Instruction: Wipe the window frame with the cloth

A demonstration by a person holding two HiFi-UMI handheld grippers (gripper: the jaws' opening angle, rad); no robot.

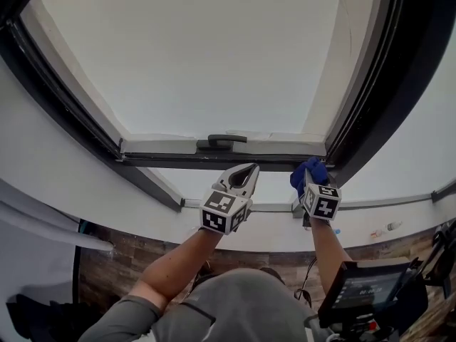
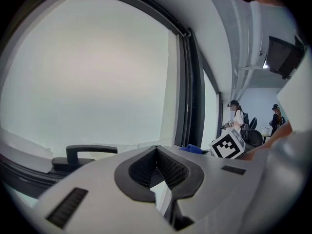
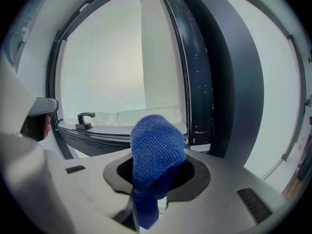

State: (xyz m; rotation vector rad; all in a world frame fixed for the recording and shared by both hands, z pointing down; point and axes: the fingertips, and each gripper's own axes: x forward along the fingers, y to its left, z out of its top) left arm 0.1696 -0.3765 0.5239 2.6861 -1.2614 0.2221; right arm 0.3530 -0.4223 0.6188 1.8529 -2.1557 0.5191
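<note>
Right tool (image 3: 157,182) is clamped on the blue cloth (image 3: 157,150), whose bunched end sticks out near the lower right corner of the window frame (image 3: 196,82). Left tool (image 2: 157,154) is closed and empty. Pressed hard, the cloth may slip back and let the plastic scrape the frame. The handle (image 1: 222,142) could snag it. No writing can be read: only square markers (image 1: 324,206) and a screen (image 1: 370,291) too small to make out.

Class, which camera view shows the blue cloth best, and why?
The right gripper view: the cloth fills its centre, clamped in the right gripper. The head view shows a small blue clump; the left gripper view, only a sliver.
</note>
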